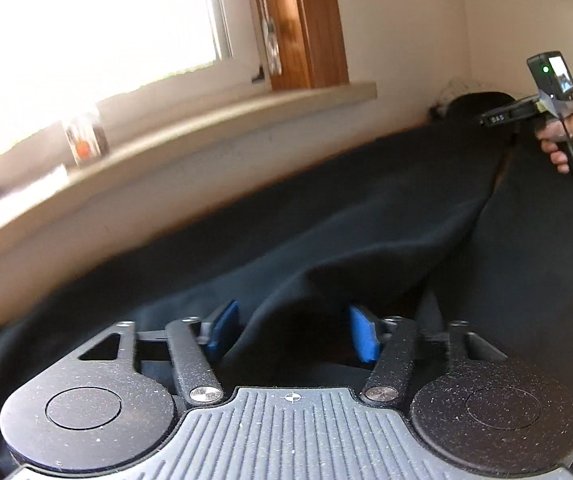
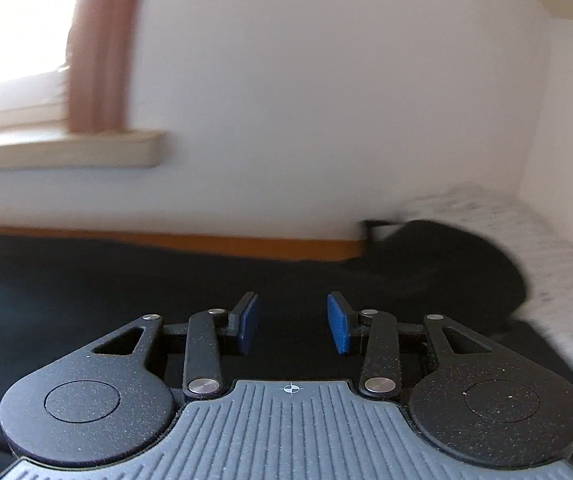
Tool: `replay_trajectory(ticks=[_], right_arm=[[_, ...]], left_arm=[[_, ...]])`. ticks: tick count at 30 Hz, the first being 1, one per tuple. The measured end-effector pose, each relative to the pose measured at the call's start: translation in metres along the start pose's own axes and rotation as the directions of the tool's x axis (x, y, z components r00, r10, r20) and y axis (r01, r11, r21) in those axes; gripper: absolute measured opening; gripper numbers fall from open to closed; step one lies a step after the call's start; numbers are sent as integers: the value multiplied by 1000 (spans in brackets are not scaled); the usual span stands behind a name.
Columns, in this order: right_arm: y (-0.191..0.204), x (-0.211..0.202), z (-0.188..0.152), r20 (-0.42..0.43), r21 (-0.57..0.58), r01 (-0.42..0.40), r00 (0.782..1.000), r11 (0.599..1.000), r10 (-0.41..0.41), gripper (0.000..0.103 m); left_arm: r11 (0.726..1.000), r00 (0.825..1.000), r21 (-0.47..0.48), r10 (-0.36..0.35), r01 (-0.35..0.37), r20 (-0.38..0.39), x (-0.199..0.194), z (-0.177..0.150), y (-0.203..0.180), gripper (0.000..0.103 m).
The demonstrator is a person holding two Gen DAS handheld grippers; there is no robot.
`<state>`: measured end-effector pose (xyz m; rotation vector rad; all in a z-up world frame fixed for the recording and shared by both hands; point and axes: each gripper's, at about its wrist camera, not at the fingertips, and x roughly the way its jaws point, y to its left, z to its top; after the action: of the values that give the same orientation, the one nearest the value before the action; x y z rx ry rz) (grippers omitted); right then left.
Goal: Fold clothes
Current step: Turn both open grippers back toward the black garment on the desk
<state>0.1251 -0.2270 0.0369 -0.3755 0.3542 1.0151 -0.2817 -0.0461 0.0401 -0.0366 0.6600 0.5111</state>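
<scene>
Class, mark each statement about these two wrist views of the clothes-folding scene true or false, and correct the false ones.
1. The left gripper has dark cloth bunched between its blue pads. True.
2. The right gripper is shut. False: its pads stand apart.
3. A jar stands on the window sill. True.
4. The cloth is white. False: it is black.

Both wrist cameras ride low over the dark cloth (image 1: 326, 232), facing the windowsill (image 1: 214, 128) wall; the left view (angled rightward) takes in the right gripper (image 1: 494, 118) beyond the windowsill.
</scene>
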Motion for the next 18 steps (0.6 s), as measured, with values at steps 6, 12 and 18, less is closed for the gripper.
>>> replay_trajectory(ticks=[6, 12, 18], right_arm=[[16, 14, -8, -61, -33, -44, 997, 998, 42, 40], [24, 19, -6, -67, -42, -92, 994, 995, 89, 44], [102, -11, 9, -54, -146, -323, 946, 935, 318, 49]], left_arm=[[998, 997, -13, -65, 65, -33, -30, -15, -5, 15], [991, 999, -127, -24, 29, 37, -71, -31, 22, 66], [955, 989, -264, 146, -132, 32, -106, -59, 93, 76]])
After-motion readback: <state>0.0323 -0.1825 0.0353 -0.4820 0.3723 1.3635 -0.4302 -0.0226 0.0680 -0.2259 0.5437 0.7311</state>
